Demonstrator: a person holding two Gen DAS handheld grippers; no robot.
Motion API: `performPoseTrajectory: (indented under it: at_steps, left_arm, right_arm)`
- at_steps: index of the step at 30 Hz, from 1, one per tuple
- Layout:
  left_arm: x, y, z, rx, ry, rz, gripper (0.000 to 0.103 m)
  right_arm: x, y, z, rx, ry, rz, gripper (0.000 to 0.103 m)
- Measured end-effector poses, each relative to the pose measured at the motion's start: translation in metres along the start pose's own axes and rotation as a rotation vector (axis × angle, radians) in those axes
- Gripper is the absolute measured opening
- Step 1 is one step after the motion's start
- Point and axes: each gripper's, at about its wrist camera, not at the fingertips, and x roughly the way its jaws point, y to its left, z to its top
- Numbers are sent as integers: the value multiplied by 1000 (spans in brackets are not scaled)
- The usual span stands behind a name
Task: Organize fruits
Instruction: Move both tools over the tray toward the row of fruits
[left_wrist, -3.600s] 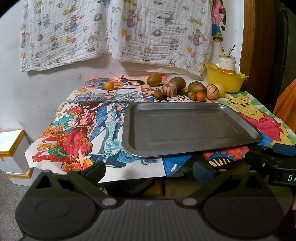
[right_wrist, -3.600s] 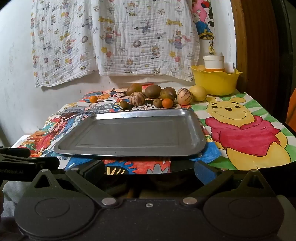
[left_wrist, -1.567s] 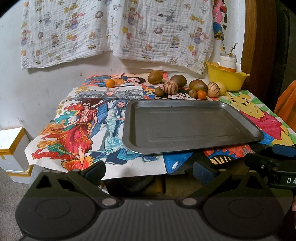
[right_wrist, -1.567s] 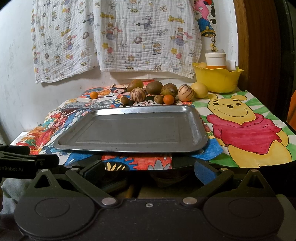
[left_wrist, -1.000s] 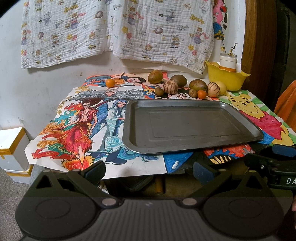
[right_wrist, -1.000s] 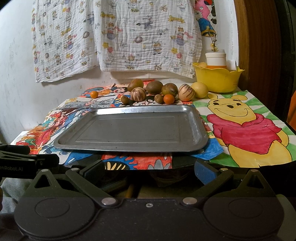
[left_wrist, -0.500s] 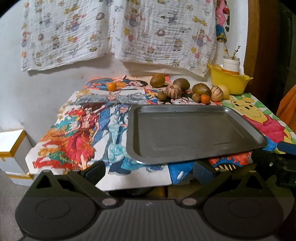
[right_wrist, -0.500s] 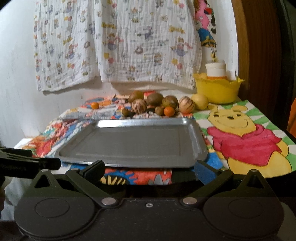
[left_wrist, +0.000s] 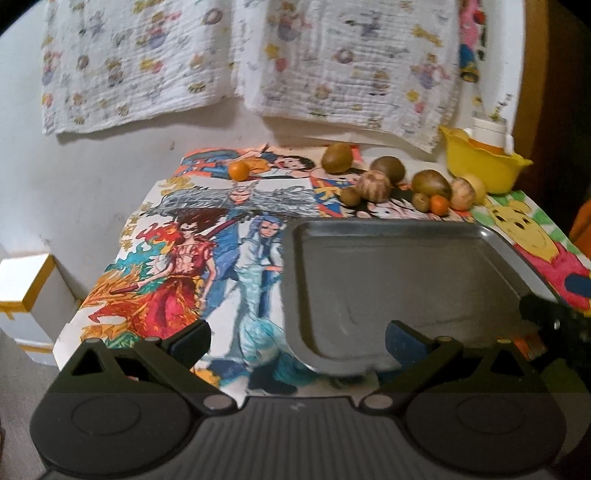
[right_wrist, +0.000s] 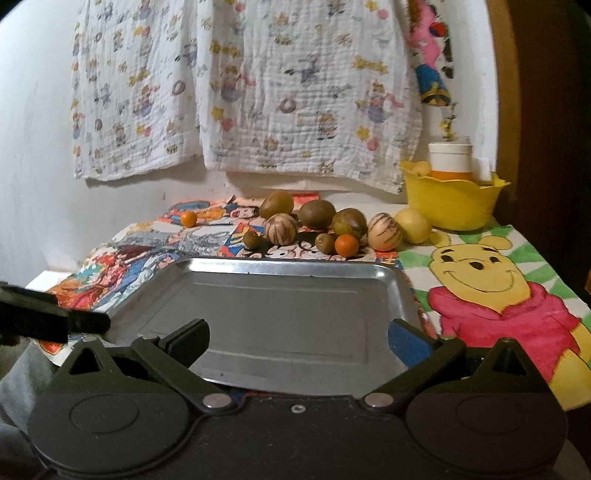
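Behind the bare grey tray (right_wrist: 280, 321), brown, striped and orange fruits (right_wrist: 328, 225) cluster; both tools spread.

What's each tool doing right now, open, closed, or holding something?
Left tool: open, holding nothing, over the near edge of the tray.
Right tool: open, holding nothing, also at the tray's near edge.

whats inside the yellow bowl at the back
A white jar with an orange band stands in the yellow bowl, beside a pale round fruit at its left rim. The bowl's wall hides anything lower down.
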Motion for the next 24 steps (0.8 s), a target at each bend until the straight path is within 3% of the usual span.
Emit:
performPoseTrajectory:
  at_steps: [16,24]
  left_arm:
    - [72,32,80,17,17,22,103]
    - [112,45,121,7,48,7,103]
  right_arm:
    - [98,25,72,-119,88,127,103]
    - [144,35,97,-25,150,154,103]
